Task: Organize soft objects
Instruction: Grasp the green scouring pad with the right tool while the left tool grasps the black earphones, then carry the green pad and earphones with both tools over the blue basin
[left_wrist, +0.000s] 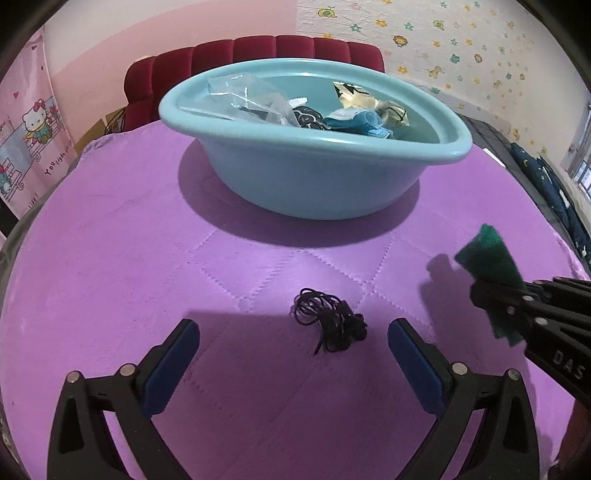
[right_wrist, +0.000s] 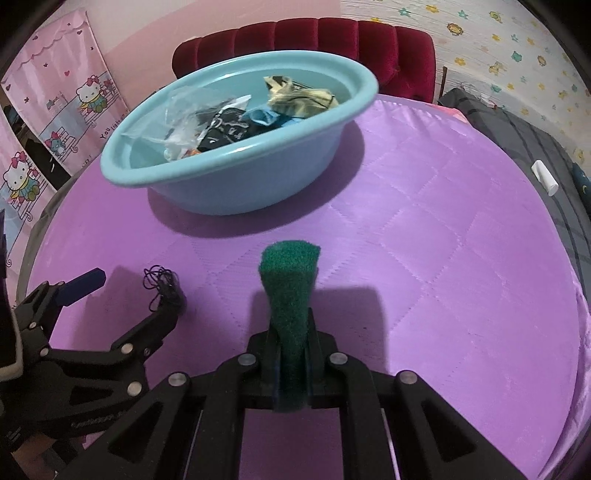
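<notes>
A light blue basin (left_wrist: 439, 155) (right_wrist: 122, 173) stands on the purple quilt and holds a clear plastic bag, dark cloth, a blue cloth and a tan piece. My right gripper (right_wrist: 290, 332) (left_wrist: 495, 295) is shut on a green scouring pad (right_wrist: 290, 280) (left_wrist: 487, 254), which sticks up between its fingers above the quilt. My left gripper (left_wrist: 293, 339) (right_wrist: 122, 291) is open, its blue pads on either side of a tangled black cord (left_wrist: 328, 321) (right_wrist: 164, 286) that lies on the quilt just ahead of them.
A red tufted headboard (left_wrist: 258, 51) rises behind the basin. Grey bedding with a white tube (right_wrist: 545, 177) lies to the right of the quilt (right_wrist: 443, 258). Pink cartoon curtains hang at the left, starred wallpaper at the right.
</notes>
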